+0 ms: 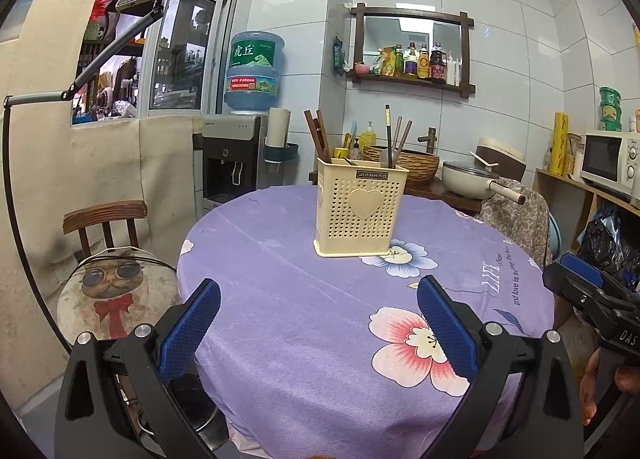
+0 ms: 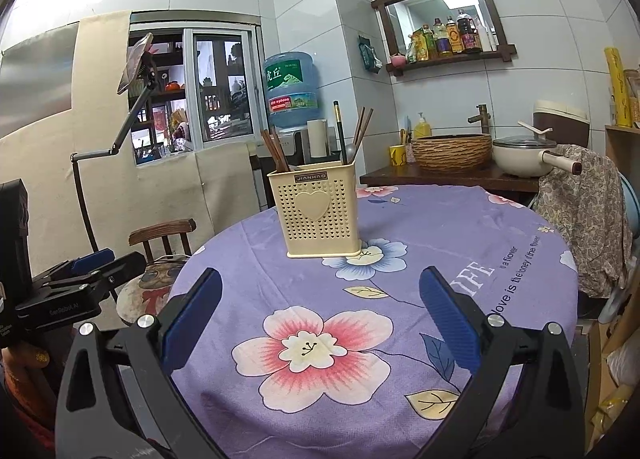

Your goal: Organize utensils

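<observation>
while both tongs hang spread wide over the near edge of the round table (image 1: pixel 280 299), nothing is gripped by either. left gripper (image 1: pixel 318 323) is released, blue pads (image 1: pixel 192 331) apart, empty. right gripper (image 2: pixel 320 323) same, released and empty. the cream utensil caddy (image 1: pixel 358 211) stands upright straight ahead of both tongs, well beyond the fingertips, slightly right of centre from the left one and slightly left of centre from the right one. brown chopsticks (image 1: pixel 318 135) lean in its left compartment; a dark chopstick (image 1: pixel 388 131), more brown ones and a metal spoon (image 1: pixel 390 157) sit in the right. no loose utensils on the purple floral cloth that i can see, so the sorting looks close to done or about to restart, hard to say which. if a piece is to be pulled, best go in from above, pinch one stem high near its top end, lift straight up so the caddy doesn't tip; the other tong could steady the caddy wall. stems are thin and crowded, easy to grab two.
</observation>
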A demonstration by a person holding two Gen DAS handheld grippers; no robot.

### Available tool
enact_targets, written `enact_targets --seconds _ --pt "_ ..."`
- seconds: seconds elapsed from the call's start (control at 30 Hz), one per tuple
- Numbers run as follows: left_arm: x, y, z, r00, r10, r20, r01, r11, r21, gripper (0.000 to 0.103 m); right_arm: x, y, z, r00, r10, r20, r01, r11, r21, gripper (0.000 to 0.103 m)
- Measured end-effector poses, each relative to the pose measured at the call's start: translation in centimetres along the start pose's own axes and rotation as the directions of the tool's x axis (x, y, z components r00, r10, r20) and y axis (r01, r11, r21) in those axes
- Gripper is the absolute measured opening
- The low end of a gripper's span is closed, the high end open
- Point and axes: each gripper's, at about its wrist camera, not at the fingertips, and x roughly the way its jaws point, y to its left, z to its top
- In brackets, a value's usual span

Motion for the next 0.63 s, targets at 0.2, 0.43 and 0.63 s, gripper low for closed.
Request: enact_targets --seconds 0.2,0.43,0.63 --pt "0.27 0.22 -0.20 1.000 -0.010 -0.019 0.010 1.000 -0.016 0.097 0.33 0.14 -0.10 1.000 0.000 -0.010 0.000 1.000 -0.002 0.097" --pt "0.44 0.47 -0.06 1.000 0.011 -0.026 -0.011 1.000 -0.015 0.097 0.31 -0.01 -0.08 1.000 -0.007 -0.013 0.007 1.000 -0.003 0.097" --pt "0.43 0.37 -0.01 1.000 0.013 -0.023 -0.013 1.000 -0.008 0.097 0.23 -0.10 -0.10 1.000 -0.006 -0.012 0.006 1.000 -0.001 0.097"
